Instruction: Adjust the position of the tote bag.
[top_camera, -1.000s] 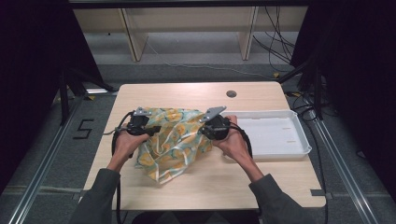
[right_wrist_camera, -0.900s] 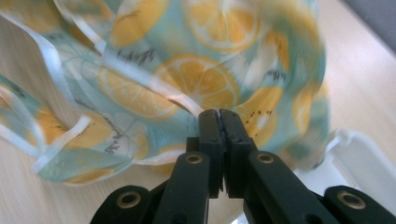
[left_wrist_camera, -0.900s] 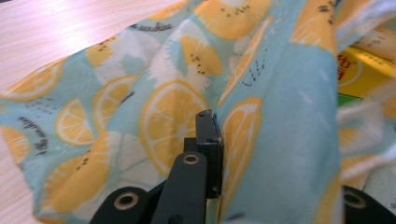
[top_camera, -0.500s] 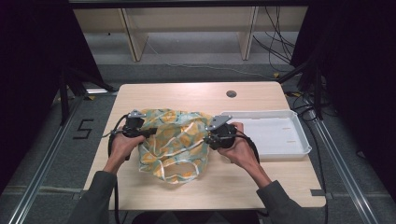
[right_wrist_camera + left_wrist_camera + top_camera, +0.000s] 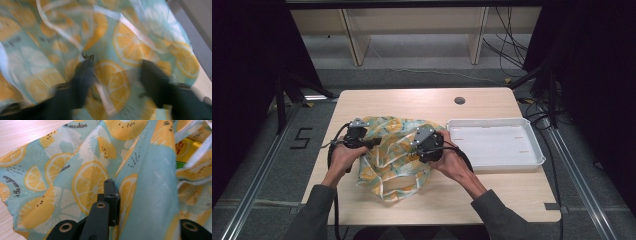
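A light-blue cloth bag [image 5: 392, 155] printed with lemon slices lies crumpled on the wooden table, its white straps loose. My left gripper [image 5: 373, 144] is at the bag's left edge. In the left gripper view this gripper [image 5: 119, 195] is shut on a fold of the bag [image 5: 82, 170], and the cloth hides its other jaw. My right gripper [image 5: 416, 149] is at the bag's right side. Its jaws stand apart in the blurred right gripper view, where the gripper [image 5: 117, 72] has bag cloth [image 5: 130, 47] lying between them. Something yellow and green [image 5: 185, 148] shows inside the bag's mouth.
A white tray [image 5: 539, 150] stands on the right of the table, close to my right hand. A round cable hole [image 5: 459, 100] is at the table's back. Bare wood [image 5: 412, 102] lies behind the bag.
Both grippers have come down and toward the person with the bag. The right gripper then shifted left into the cloth, and the bag now lies lower and spread toward the front.
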Motion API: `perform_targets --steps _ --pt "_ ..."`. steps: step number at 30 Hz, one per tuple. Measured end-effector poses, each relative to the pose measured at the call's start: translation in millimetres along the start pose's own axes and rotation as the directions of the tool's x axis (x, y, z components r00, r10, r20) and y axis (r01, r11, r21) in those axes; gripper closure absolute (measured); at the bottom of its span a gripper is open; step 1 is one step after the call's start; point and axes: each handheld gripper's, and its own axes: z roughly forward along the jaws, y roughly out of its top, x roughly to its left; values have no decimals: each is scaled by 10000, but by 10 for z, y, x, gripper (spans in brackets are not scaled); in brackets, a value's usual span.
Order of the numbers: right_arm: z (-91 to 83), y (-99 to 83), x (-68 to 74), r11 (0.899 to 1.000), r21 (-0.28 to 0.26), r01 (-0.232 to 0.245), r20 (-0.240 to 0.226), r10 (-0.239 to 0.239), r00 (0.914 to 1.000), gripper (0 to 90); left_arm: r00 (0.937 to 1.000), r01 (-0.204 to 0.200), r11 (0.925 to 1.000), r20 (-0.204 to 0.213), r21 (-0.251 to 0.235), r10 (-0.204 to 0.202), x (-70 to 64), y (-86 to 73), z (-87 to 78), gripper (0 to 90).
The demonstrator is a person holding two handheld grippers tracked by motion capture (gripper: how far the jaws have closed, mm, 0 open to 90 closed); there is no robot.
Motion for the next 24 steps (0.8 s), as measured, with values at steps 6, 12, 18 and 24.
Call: perform_targets --steps 6,12,18,24 --pt "-121 3 -151 9966 -475 -673 -642 642 9959 900 9998 -7 9997 201 -253 12 -42 -19 -48 857" --pt "-292 149 -329 9897 -1143 -858 -328 826 9960 900 9995 -93 9991 296 -416 105 -70 3 -89 856" --pt "-138 250 -581 9700 -1868 -1554 504 1674 9846 900 9999 -19 9993 121 -382 24 -22 6 -48 856" --pt "216 196 -734 9674 -1144 -2259 754 2352 9690 900 9998 156 9998 -116 -132 -158 68 -61 55 859"
